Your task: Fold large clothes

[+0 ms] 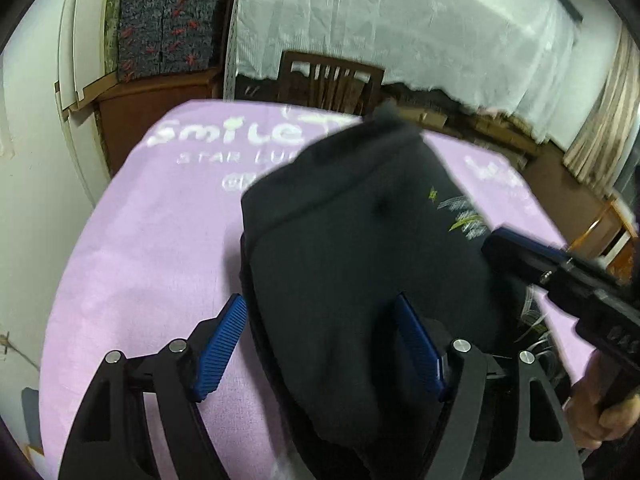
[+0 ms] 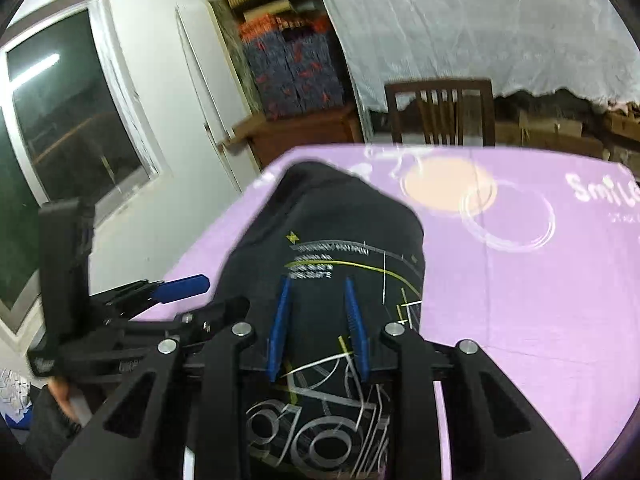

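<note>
A black garment with white and yellow printed lines (image 1: 360,248) lies bunched on the purple table cover (image 1: 152,240); it also shows in the right wrist view (image 2: 340,240). My left gripper (image 1: 320,308) is open, its blue pads apart, the left pad over the purple cover and the right pad (image 1: 416,340) over the garment's near part. My right gripper (image 2: 318,284) stands partly open over the garment's printed area, with cloth showing between its blue fingers (image 2: 280,320). The right gripper also shows at the right of the left wrist view (image 1: 496,240).
The purple cover carries white lettering (image 1: 228,132) and a peach circle (image 2: 448,188). A wooden chair (image 2: 440,112) stands at the table's far edge. A white cloth hangs behind it (image 1: 400,20). Patterned boxes sit on a wooden cabinet (image 2: 296,72). A window (image 2: 68,120) is on the left.
</note>
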A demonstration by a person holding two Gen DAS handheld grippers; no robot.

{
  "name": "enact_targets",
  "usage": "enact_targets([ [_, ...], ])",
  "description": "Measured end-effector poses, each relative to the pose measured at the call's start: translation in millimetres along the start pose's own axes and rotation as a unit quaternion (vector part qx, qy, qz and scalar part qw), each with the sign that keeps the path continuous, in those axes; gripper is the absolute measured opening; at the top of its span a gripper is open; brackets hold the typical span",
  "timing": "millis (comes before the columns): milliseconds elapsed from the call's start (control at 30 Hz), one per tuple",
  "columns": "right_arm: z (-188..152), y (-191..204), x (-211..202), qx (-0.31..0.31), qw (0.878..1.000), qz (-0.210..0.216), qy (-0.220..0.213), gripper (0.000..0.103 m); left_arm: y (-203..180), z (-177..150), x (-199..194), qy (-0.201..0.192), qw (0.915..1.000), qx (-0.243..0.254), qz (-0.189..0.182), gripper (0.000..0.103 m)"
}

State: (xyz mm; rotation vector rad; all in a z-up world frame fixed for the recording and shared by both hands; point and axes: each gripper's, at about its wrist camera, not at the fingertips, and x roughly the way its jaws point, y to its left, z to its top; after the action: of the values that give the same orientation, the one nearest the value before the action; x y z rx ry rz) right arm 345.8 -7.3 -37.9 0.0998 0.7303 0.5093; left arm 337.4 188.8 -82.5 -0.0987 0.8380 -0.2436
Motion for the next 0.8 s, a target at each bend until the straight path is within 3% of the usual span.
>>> enact_targets([
  [200,-13.0,1.9,21.8,-0.036,0.999,-0.023,0.012,0.027,12.4,-9.6,22.2,0.026,0.9994,-0.019,-0.014,0.080],
  [300,-18.4,-12.1,28.9,-0.017,1.000,-0.011,0.011,0.027,21.0,-11.5,28.4,0.036,0.9980,-0.041,-0.033,0.083],
  [433,-18.7,-18.3,30.0,-0.010,1.000,0.001,0.012,0.027,21.5,-11.3,28.5,0.034,0.9982,-0.039,-0.030,0.087],
  [667,-11.7,-29.9,23.0,0.016,0.999,0.025,0.025,0.027,32.6,-4.9,17.6,0.042,0.9952,-0.075,-0.047,0.087],
  [767,-8.5,-41.8,10.4,0.050,0.997,0.048,0.023,0.032,31.0,-0.4,0.4,0.021,0.9965,-0.070,-0.041,0.086],
  [800,-6.9,-44.5,6.9,0.056,0.997,0.055,0.024,0.039,29.4,-0.8,-7.9,0.013,0.9968,-0.065,-0.044,0.086],
])
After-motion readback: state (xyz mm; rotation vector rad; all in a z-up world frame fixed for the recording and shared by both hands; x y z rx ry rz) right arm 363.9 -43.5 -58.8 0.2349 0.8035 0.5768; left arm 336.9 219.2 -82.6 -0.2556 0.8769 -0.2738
